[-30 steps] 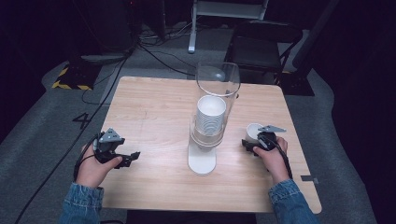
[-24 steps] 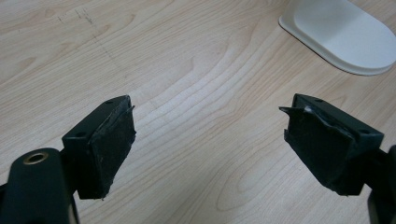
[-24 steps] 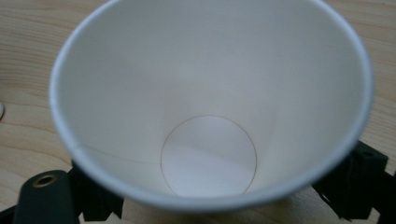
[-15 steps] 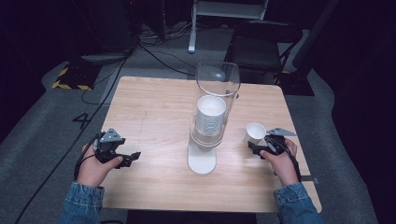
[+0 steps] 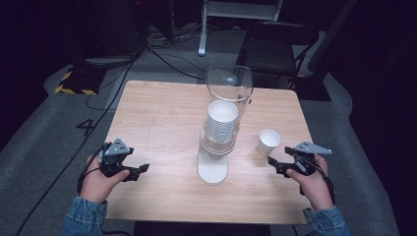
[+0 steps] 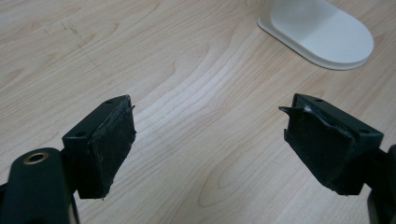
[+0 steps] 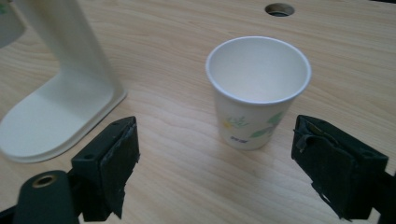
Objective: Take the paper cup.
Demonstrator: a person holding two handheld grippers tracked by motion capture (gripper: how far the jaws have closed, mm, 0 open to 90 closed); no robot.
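Note:
A white paper cup [image 5: 268,141] [image 7: 258,93] with a leaf print stands upright on the table, right of the cup dispenser [image 5: 222,128]. The dispenser is a clear tube with a stack of white cups on a cream stand [image 7: 60,88]. My right gripper [image 5: 273,162] [image 7: 224,172] sits just on the near side of the cup, open and apart from it; its jaws have just been opening and nothing is between them. Over bare wood at the front left, my left gripper [image 5: 141,170] [image 6: 210,144] is open and holds nothing, with the stand's base [image 6: 322,35] ahead of it.
The wooden table [image 5: 162,118] has a cable hole [image 7: 279,9] beyond the cup. A folding chair [image 5: 275,42] and cables on the floor lie behind the table. Yellow-black tape [image 5: 74,81] marks the floor at the left.
The right gripper let go of the paper cup and drew back toward the near right edge, rising a little. The cup stays standing on the table. The left hand kept still.

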